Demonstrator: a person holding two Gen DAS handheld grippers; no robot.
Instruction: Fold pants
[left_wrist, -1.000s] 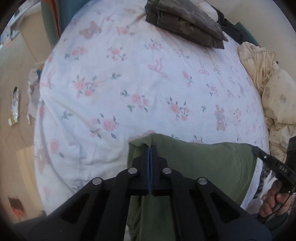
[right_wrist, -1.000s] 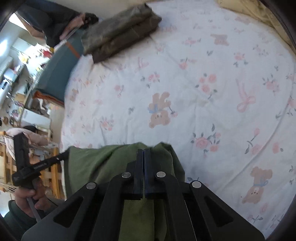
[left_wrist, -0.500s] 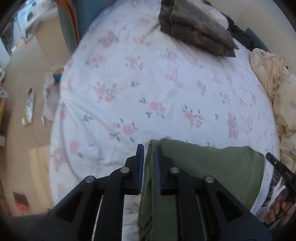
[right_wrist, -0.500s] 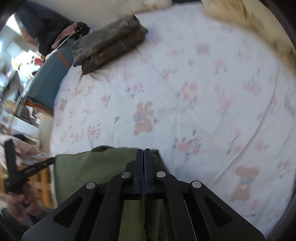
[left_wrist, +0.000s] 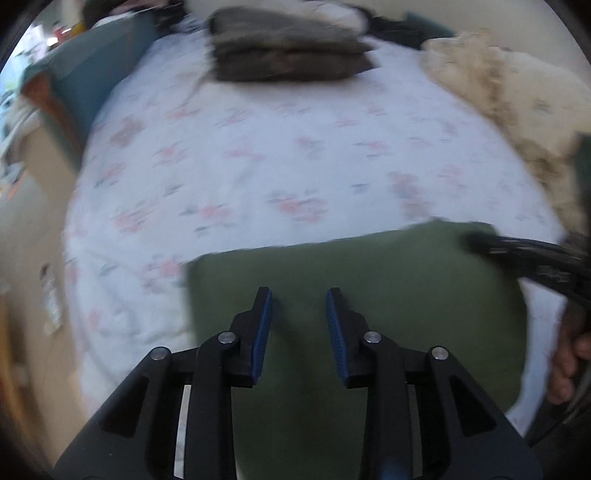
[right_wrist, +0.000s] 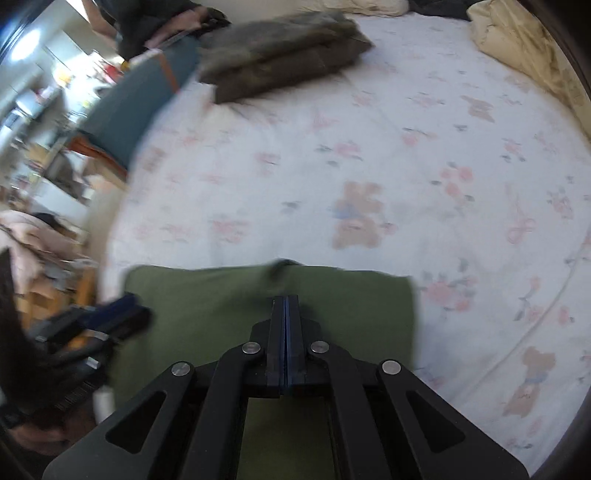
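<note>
left gripper (left_wrist: 298, 306): jaws are opening, nothing pinched between them, only flat green cloth seen underneath.
right gripper (right_wrist: 286, 306): jaws are closed tight; whether a bit of cloth is pinched can't really be told, since the tips sit right on the pants.
pants (left_wrist: 351, 295): laid on the near edge of the bed (right_wrist: 406, 166), folded into a flat green rectangle.
step: a fold looks freshly laid down, with the release underway.
next: probably the right side gets let go too, then the fold is smoothed or halved again.
farther back: a dark folded pile (right_wrist: 280, 59) is seen near the far edge.
hard to make out: lots of motion blur; the pants' near end is hidden by both grippers.
</note>
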